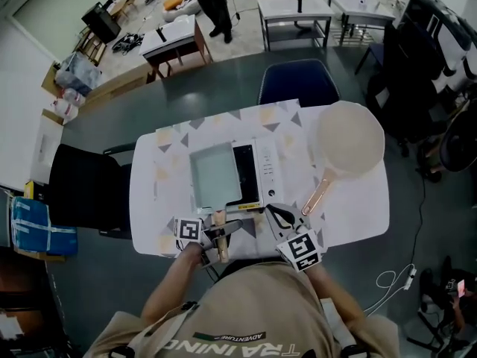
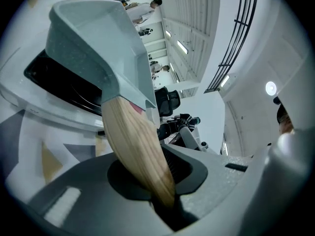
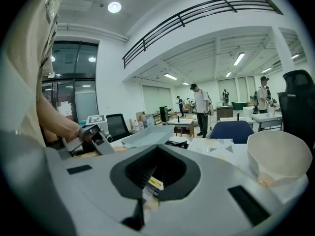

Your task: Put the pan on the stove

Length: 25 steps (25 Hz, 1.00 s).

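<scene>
Left tongs [image 1: 218, 235] clamped on wooden handle [image 2: 135, 146] of square grey pan [image 1: 215, 174]. Left forearm [image 1: 173, 278] reaches in from 6 o'clock. Pan sits on stove [image 1: 257, 171]; long axis 12–6, handle toward 6. Right tongs [image 1: 280, 216] together, empty, beside handle at 3 o'clock. White round pan [image 1: 350, 136] on surface [image 1: 149, 200], 2 o'clock of stove.

Above the table [image 1: 358, 200], ceiling strip lights [image 3: 239, 59] and round lamps [image 3: 114, 7] give bright, even light, so shadows around it are soft and its white top looks a little washed out. Both gripper views bend hard and go black at the corners. The pan's wooden handle [image 2: 138, 151], right against the left lens, is blurred.
</scene>
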### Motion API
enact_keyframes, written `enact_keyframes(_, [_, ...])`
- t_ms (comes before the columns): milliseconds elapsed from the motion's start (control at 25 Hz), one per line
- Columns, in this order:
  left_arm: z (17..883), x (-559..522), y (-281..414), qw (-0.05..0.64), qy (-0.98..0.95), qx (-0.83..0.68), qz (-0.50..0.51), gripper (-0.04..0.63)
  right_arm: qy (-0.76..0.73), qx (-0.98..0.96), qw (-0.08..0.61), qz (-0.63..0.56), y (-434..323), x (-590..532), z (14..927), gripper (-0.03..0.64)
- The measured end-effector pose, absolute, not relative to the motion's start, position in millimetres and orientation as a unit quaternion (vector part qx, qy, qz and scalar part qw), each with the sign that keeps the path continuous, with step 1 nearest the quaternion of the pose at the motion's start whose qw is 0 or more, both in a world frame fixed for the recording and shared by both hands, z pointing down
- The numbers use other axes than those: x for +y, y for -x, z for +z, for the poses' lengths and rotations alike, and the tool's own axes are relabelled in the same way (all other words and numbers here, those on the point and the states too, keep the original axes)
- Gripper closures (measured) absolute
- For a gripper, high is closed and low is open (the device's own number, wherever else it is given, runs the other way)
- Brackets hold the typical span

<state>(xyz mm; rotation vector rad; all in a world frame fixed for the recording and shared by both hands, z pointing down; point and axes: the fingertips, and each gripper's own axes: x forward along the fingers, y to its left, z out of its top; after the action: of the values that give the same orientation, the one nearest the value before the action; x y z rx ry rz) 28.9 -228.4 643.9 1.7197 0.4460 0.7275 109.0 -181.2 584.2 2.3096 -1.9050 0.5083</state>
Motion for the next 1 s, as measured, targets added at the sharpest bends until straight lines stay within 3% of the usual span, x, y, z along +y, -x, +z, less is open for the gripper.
enact_keyframes(1000, [685.4, -236.4, -43.3, 0.555, -0.728, 0.202, 0.348, 0.545, -0.777, -0.596, 0.073, 0.187, -107.5, -199.4, 592.5, 0.62])
